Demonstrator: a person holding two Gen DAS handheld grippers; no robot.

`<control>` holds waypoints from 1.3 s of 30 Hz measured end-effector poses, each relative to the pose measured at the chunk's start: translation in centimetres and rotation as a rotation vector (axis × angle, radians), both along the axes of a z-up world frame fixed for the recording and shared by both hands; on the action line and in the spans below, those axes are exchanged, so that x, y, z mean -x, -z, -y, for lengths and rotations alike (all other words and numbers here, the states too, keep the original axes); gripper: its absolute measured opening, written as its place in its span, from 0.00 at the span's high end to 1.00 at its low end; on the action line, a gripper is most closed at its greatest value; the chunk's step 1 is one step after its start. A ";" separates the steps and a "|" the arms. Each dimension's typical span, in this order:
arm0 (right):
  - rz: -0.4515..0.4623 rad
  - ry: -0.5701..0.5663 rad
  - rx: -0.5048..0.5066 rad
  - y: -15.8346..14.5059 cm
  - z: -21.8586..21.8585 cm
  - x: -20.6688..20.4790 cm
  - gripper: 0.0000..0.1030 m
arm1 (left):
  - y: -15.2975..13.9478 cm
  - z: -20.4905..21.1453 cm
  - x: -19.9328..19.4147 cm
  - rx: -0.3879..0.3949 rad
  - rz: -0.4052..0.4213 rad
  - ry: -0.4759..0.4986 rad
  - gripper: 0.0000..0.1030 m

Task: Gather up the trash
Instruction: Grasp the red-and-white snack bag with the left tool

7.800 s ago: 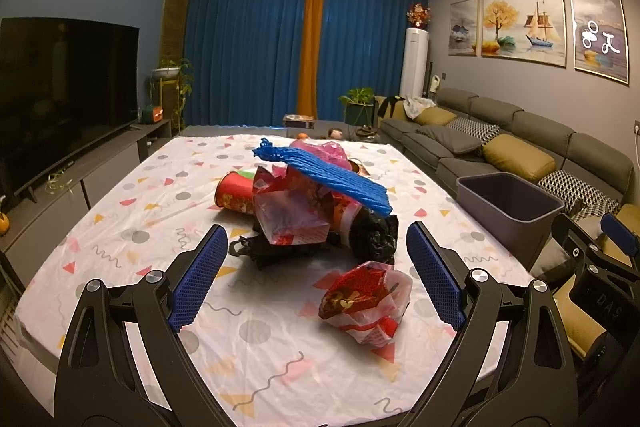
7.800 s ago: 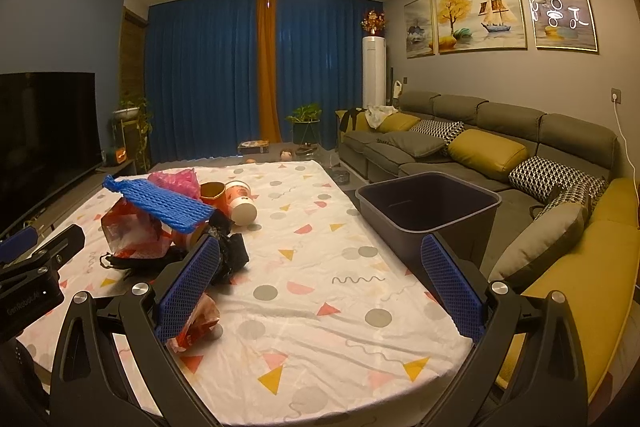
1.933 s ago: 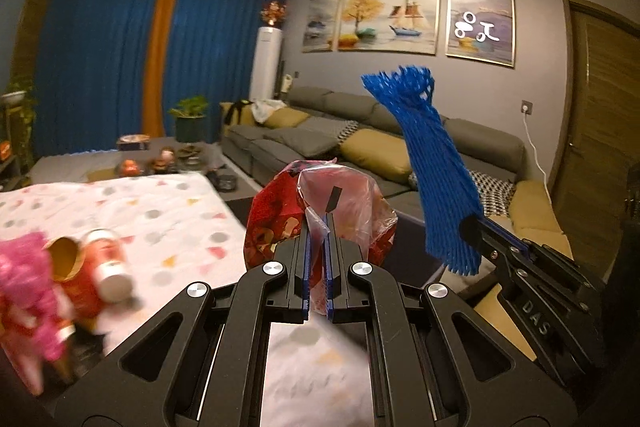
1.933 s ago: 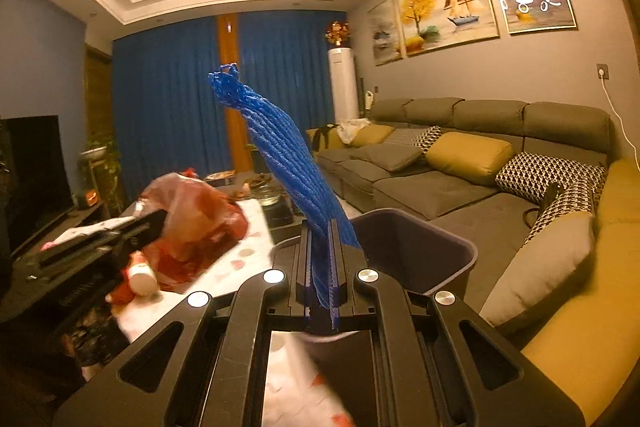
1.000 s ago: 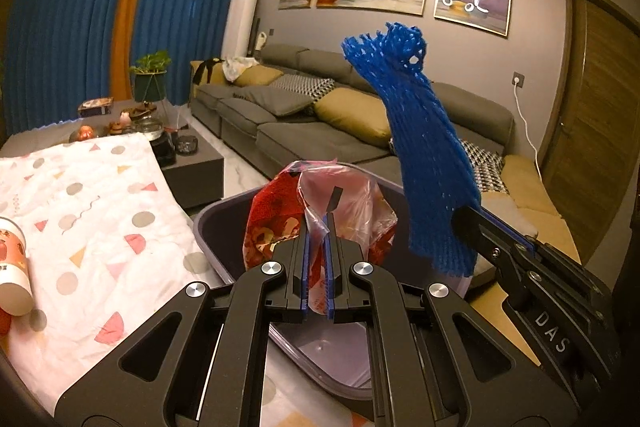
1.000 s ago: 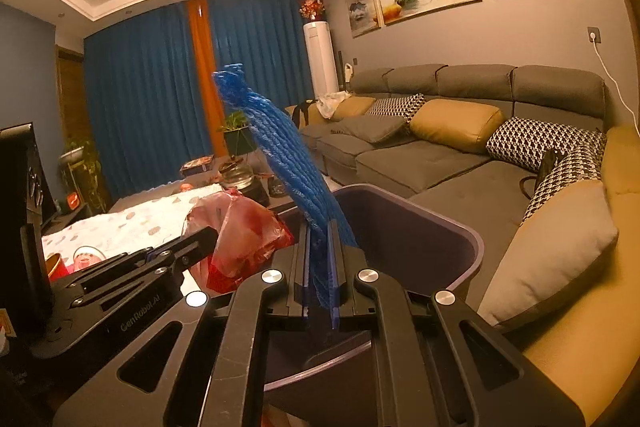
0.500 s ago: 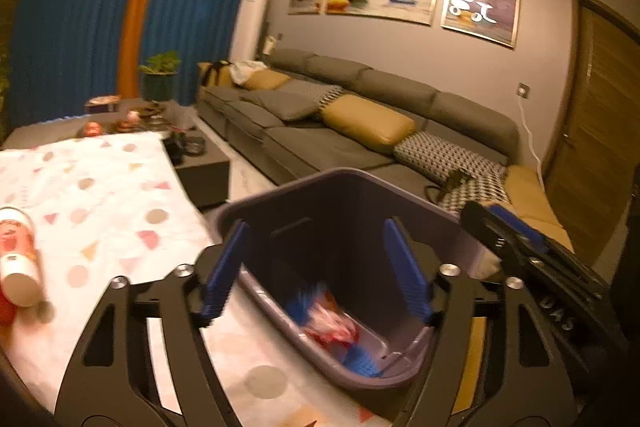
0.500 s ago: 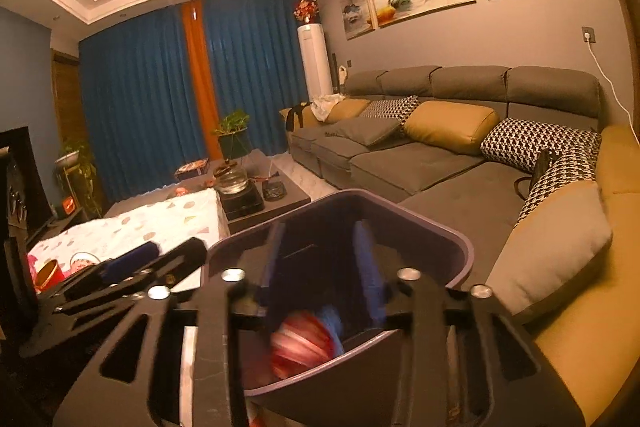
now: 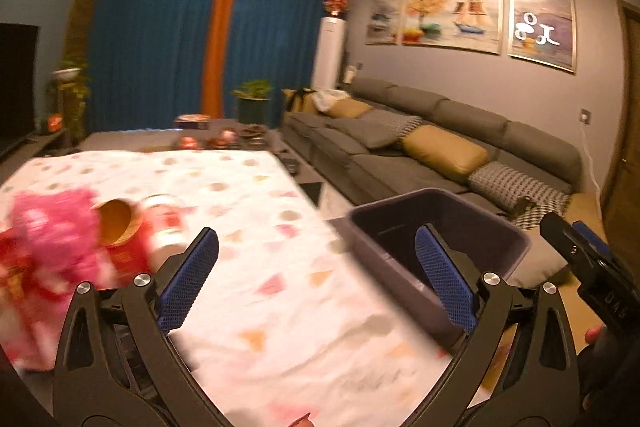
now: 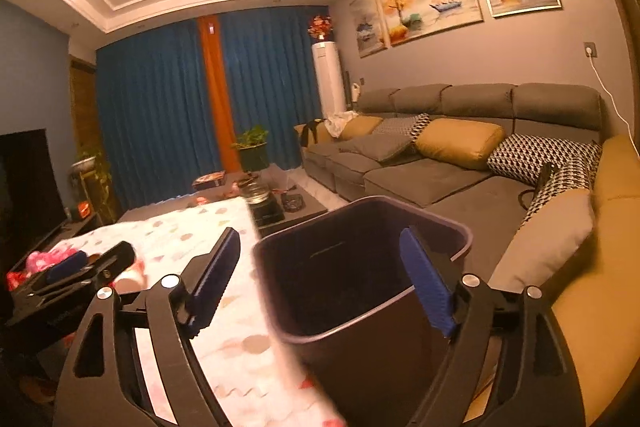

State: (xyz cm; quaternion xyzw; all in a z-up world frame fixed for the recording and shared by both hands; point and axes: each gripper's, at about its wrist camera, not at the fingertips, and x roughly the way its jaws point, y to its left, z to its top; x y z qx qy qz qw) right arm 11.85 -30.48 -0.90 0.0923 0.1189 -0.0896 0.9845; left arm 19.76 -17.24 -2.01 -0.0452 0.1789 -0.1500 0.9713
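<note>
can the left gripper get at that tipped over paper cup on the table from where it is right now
Probably yes. The left gripper has just been opening its jaws and nothing is between them. The paper cup lies just off its left finger on the table, with only bare cloth between; pink trash crowds the cup's far side.

A table spread with a white cloth (image 9: 256,227) dotted in pastel triangles and circles fills the near left of the room. At its left edge lies a blurred heap of pink and red plastic wrappers (image 9: 44,251), with two red paper cups (image 9: 136,231) tipped on their sides just to the right of it. Off the table's right edge stands a dark grey plastic bin (image 10: 424,223).
</note>
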 end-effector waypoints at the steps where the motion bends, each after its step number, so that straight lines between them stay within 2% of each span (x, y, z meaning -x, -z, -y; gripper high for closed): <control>1: 0.003 -0.012 0.003 0.0 -0.6 0.3 0.22 | -0.1 -0.9 0.8 -0.001 0.003 -0.022 0.06; 4: 0.006 -0.055 0.006 0.0 -2.7 1.2 0.18 | -0.5 -4.3 3.7 -0.017 0.025 -0.103 0.06; 12: 0.010 -0.205 0.068 0.6 -10.5 2.7 0.18 | 0.1 -14.0 9.3 -0.077 0.065 -0.312 0.06; 17: 0.007 -0.289 0.094 1.1 -14.5 2.7 0.18 | 1.2 -19.8 11.1 -0.082 0.036 -0.421 0.06; 22: -0.002 -0.338 0.094 1.2 -16.7 2.4 0.18 | 1.5 -22.6 11.4 -0.052 0.015 -0.428 0.06; 25: -0.006 -0.354 0.104 1.3 -17.8 2.1 0.18 | 1.9 -22.9 10.7 -0.037 -0.009 -0.401 0.10; 30: -0.023 -0.370 0.113 1.9 -19.3 1.6 0.18 | 2.8 -23.3 7.9 -0.001 -0.082 -0.342 0.32; 32: -0.028 -0.379 0.121 2.0 -19.9 1.2 0.18 | 3.2 -23.9 7.0 0.021 -0.107 -0.327 0.37; 34: -0.035 -0.387 0.127 2.2 -20.5 0.8 0.18 | 3.5 -24.1 6.3 0.036 -0.127 -0.307 0.47; 36: -0.042 -0.395 0.129 2.4 -21.0 0.2 0.18 | 3.8 -24.1 5.8 0.048 -0.146 -0.283 0.63; 37: -0.045 -0.399 0.130 2.4 -21.3 0.0 0.18 | 4.0 -24.1 5.5 0.050 -0.155 -0.272 0.66; 39: -0.048 -0.407 0.132 2.4 -21.7 -0.4 0.18 | 4.3 -24.1 5.3 0.053 -0.160 -0.258 0.79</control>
